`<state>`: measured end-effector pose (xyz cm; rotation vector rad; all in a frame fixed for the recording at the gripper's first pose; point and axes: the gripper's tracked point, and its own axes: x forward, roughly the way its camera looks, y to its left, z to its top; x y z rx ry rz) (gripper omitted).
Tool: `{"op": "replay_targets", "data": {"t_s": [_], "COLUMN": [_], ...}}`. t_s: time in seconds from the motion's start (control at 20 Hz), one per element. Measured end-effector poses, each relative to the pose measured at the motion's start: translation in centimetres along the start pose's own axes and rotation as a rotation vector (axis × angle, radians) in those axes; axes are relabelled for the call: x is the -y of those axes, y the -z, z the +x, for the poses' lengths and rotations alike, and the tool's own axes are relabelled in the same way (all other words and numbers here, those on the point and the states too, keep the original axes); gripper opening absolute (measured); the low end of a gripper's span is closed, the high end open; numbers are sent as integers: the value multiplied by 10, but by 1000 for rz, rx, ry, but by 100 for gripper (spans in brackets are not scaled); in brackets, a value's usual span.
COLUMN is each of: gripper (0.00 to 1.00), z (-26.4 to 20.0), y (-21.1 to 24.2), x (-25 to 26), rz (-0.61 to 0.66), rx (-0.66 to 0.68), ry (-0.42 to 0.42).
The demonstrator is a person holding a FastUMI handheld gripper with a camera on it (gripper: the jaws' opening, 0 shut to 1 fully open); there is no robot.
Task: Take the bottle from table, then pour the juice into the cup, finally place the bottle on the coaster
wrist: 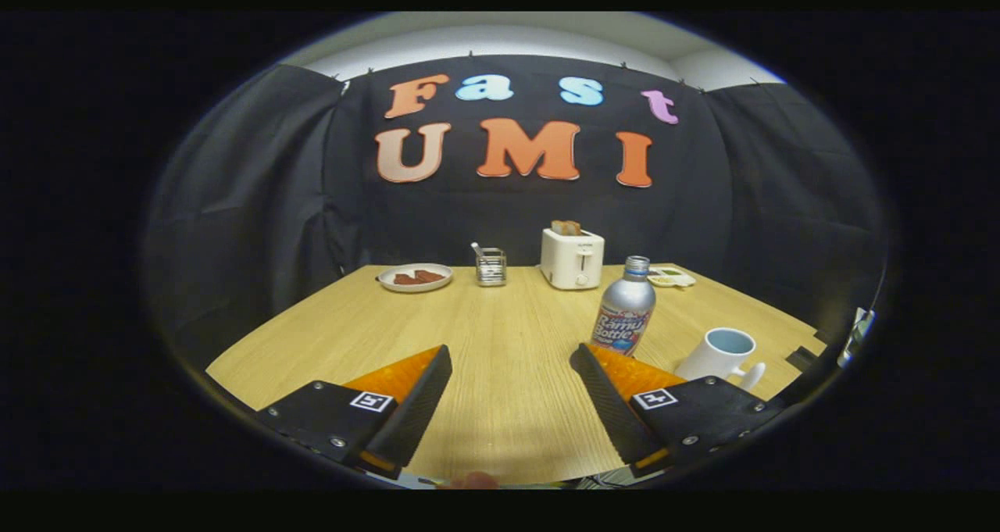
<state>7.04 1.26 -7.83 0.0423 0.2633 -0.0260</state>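
A silver metal bottle [624, 307] with a printed label and a bare neck stands upright on the wooden table [500, 321], just beyond the right finger's tip. A white mug [723, 354] with a pale blue inside sits to the right of the bottle, its handle turned toward me. My gripper [512, 354] is open, fingers wide apart, with only bare table between them. The bottle stands ahead and to the right of the gap, apart from both fingers.
At the table's far side stand a white toaster [572, 258] with bread in it, a small metal rack [491, 266], a white plate [415, 277] with brown food at the left, and a small dish [672, 278] behind the bottle. Black cloth walls surround the table.
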Motion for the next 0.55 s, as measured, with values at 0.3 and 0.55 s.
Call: {"op": "replay_targets", "data": {"t_s": [0.3,0.55], "gripper": [97,97], "z": [-59,-64], "y": [-21,-27], "x": [-40,-56], "rz": [-42,-82], "rx": [89,120], "ry": [-104,-169]}}
